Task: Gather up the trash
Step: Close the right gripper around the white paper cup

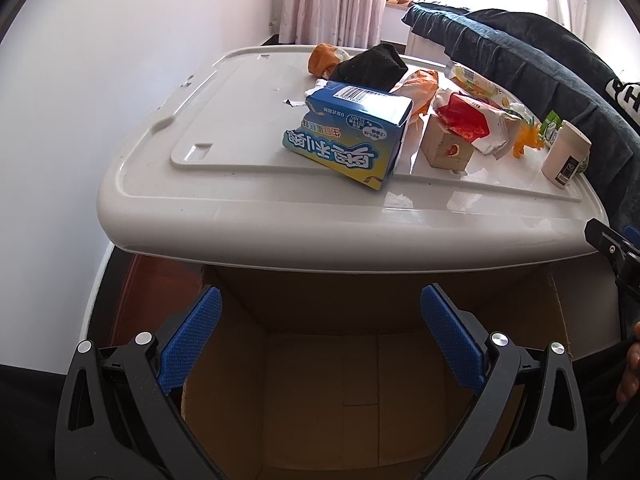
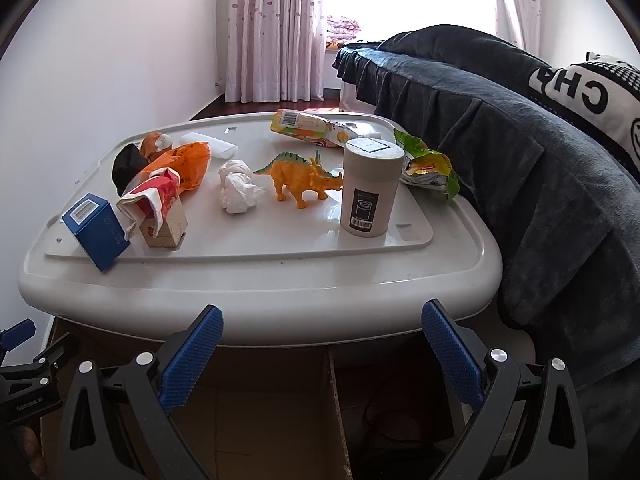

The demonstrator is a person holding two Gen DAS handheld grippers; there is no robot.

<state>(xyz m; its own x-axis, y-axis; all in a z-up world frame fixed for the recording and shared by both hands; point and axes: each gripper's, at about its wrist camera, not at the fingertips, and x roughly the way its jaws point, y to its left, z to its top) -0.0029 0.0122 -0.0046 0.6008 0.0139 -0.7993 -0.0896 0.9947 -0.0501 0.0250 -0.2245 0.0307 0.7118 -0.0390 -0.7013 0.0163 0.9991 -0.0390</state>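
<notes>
Trash lies on a white plastic lid (image 1: 248,200) (image 2: 256,280): a blue carton (image 1: 352,136) (image 2: 96,232), a red and white wrapper (image 1: 468,120) (image 2: 154,194) on a small tan box (image 1: 446,148), an orange bag (image 2: 186,164), crumpled tissue (image 2: 238,188), snack bags (image 2: 312,128) (image 2: 428,168). An open cardboard box (image 1: 320,392) stands below the lid's front edge. My left gripper (image 1: 320,340) is open and empty over the box. My right gripper (image 2: 322,356) is open and empty in front of the lid.
An orange toy dinosaur (image 2: 300,176), a white cylinder can (image 2: 370,188), a black cloth lump (image 1: 372,66) and a small plush (image 2: 156,144) also sit on the lid. A dark blue sofa (image 2: 520,152) borders the right side. A white wall is at left.
</notes>
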